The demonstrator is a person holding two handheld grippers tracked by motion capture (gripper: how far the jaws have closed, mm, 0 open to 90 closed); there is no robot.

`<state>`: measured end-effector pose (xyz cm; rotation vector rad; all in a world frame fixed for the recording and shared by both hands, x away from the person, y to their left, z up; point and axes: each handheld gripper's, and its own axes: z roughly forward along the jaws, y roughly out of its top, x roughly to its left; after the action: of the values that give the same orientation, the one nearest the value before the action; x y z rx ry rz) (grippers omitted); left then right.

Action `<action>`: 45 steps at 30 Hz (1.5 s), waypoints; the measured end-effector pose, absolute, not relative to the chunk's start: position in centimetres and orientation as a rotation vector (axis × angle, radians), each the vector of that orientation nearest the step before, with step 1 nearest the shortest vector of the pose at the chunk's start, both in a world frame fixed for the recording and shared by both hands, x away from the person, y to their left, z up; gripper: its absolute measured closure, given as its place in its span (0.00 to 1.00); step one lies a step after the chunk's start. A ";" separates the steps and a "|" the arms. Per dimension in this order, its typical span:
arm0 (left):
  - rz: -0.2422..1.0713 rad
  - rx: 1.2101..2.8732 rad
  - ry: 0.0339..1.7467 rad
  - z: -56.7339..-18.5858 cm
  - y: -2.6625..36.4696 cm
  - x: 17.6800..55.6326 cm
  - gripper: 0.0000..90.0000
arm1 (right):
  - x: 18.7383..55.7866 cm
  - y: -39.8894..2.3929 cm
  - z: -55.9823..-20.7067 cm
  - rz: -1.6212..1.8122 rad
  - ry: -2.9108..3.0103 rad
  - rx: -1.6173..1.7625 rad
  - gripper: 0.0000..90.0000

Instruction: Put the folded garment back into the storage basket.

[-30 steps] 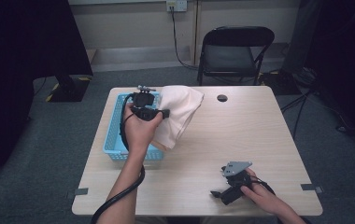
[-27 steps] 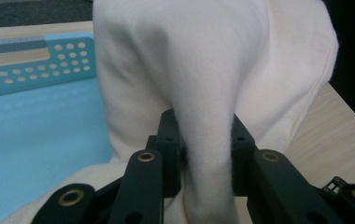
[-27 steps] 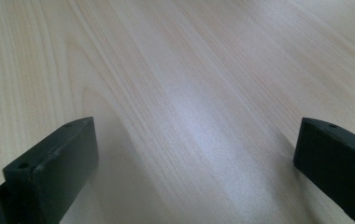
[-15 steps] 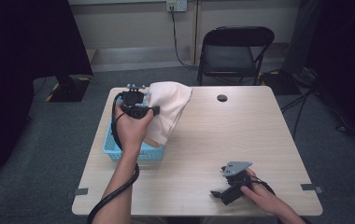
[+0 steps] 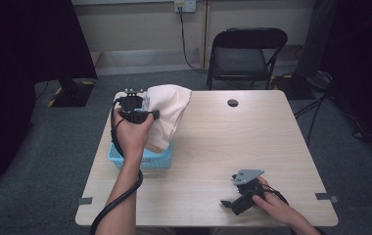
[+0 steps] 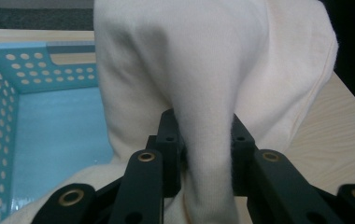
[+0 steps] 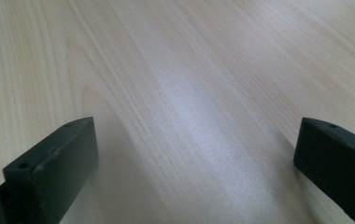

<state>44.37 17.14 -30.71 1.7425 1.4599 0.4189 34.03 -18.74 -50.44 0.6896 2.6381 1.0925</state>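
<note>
- Currently the left gripper [image 5: 136,110] is held above the table's left side, and its jaws are clamped on a fold of a cream cloth [image 5: 167,112].
- From the left gripper view, the cream cloth [image 6: 203,79] rises as a pinched ridge between the two black jaws and spreads wide above them.
- Its lower part hangs down into a light blue basket [image 5: 125,159], which stands at the left edge of the wooden table [image 5: 233,142]; the rest of the cloth drapes over the basket's right rim onto the table.
- The light blue basket [image 6: 7,93] has perforated walls and a slot handle on its far wall, and the part of its floor that I can see is bare.
- The right gripper [image 5: 243,193] rests low on the table near the front right corner, well apart from the cloth and the basket.
- Its jaws stand wide apart, with just bare wood grain between them.
- A small dark round hole [image 5: 232,103] is in the table near the far edge.
- Behind the table a black folding chair [image 5: 245,54] stands on the grey carpet.
</note>
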 end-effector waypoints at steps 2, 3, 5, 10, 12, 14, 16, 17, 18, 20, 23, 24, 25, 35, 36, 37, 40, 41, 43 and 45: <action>0.427 1.735 1.471 -30.8 17.3 44.5 0.82 | 34.0 -18.7 -50.4 1.093 2.638 0.690 0.00; 0.432 1.731 1.477 -30.9 17.4 44.6 0.82 | 34.0 -18.7 -50.4 1.093 2.638 0.689 0.00; 0.436 1.722 1.486 -30.9 17.6 44.7 0.82 | 34.0 -18.7 -50.4 1.093 2.638 0.690 0.00; 0.466 1.707 1.504 -31.2 17.8 45.0 0.82 | 34.0 -18.7 -50.4 1.093 2.638 0.689 0.00; 0.485 1.702 1.503 -31.3 17.8 45.0 0.82 | 34.0 -18.7 -50.4 1.093 2.638 0.690 0.00; 0.482 1.696 1.511 -31.5 17.9 45.1 0.82 | 34.0 -18.7 -50.4 1.093 2.638 0.690 0.00; 0.492 1.694 1.515 -31.6 17.9 45.1 0.82 | 34.0 -18.7 -50.4 1.093 2.638 0.690 0.00; 0.495 1.688 1.522 -31.7 17.9 45.1 0.82 | 34.0 -18.7 -50.4 1.093 2.638 0.690 0.00; 0.498 1.693 1.527 -31.8 18.0 45.2 0.82 | 34.0 -18.7 -50.4 1.093 2.638 0.690 0.00; 0.500 1.676 1.539 -32.0 18.3 45.2 0.82 | 34.0 -18.7 -50.4 1.093 2.638 0.689 0.00; 0.520 1.666 1.553 -32.2 18.7 45.2 0.82 | 34.0 -18.7 -50.4 1.093 2.638 0.690 0.00; 0.526 1.660 1.560 -32.3 18.8 45.3 0.82 | 34.0 -18.7 -50.4 1.093 2.638 0.691 0.00; 0.523 1.659 1.565 -32.4 18.9 45.3 0.82 | 34.0 -18.7 -50.4 1.093 2.638 0.690 0.00; 0.552 1.631 1.613 -33.0 19.5 45.4 0.82 | 34.0 -18.7 -50.4 1.093 2.638 0.690 0.00; 0.556 1.630 1.616 -33.1 19.5 45.5 0.82 | 34.0 -18.7 -50.4 1.093 2.638 0.691 0.00; 0.560 1.628 1.620 -33.1 19.5 45.5 0.82 | 34.0 -18.7 -50.4 1.093 2.639 0.691 0.00; 0.569 1.616 1.631 -33.3 19.5 45.6 0.82 | 34.0 -18.7 -50.4 1.093 2.638 0.691 0.00; 0.568 1.610 1.634 -33.3 19.5 45.7 0.82 | 34.0 -18.7 -50.4 1.093 2.639 0.691 0.00; 0.567 1.600 1.643 -33.5 19.4 45.8 0.82 | 34.0 -18.7 -50.4 1.094 2.639 0.692 0.00; 0.570 1.602 1.650 -33.6 19.4 45.8 0.82 | 34.0 -18.7 -50.4 1.093 2.639 0.691 0.00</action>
<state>45.83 19.36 -33.62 1.6017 1.6496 0.5697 34.03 -18.72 -50.44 0.6908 2.6385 1.0933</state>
